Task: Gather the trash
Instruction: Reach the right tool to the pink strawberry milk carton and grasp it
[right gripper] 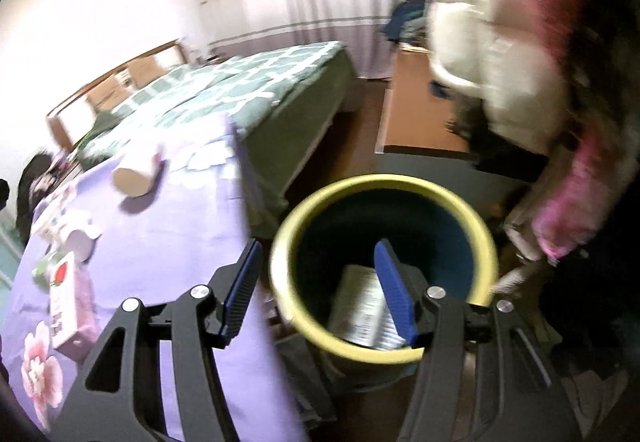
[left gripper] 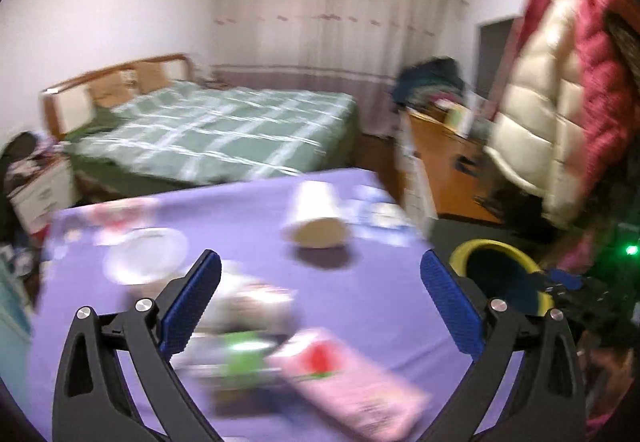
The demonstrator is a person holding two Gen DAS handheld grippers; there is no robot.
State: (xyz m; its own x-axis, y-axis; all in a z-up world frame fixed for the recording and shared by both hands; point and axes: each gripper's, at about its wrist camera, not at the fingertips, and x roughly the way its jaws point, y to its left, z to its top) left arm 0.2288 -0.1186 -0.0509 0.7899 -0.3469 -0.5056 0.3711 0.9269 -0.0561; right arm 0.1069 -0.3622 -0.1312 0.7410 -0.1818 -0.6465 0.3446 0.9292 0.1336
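A yellow-rimmed bin (right gripper: 288, 238) stands on the floor by the table's right edge; a silvery printed packet (right gripper: 360, 306) lies inside it. My right gripper (right gripper: 316, 254) is open and empty above the bin's near rim. My left gripper (left gripper: 320, 262) is open and empty over the purple tablecloth (left gripper: 380, 298). On the table lie a tipped paper cup (left gripper: 316, 218), a pink box (left gripper: 352, 382) with a red mark, a green-labelled wrapper (left gripper: 240, 358), a white lid or plate (left gripper: 146, 254) and white crumpled paper (left gripper: 376, 214). The bin also shows in the left wrist view (left gripper: 472, 246).
A bed with a green checked cover (left gripper: 224, 130) stands behind the table. Puffy white and pink jackets (left gripper: 568, 90) hang at the right. An orange-brown cabinet (left gripper: 440, 158) with clothes on it is beyond the bin. Both views are motion-blurred.
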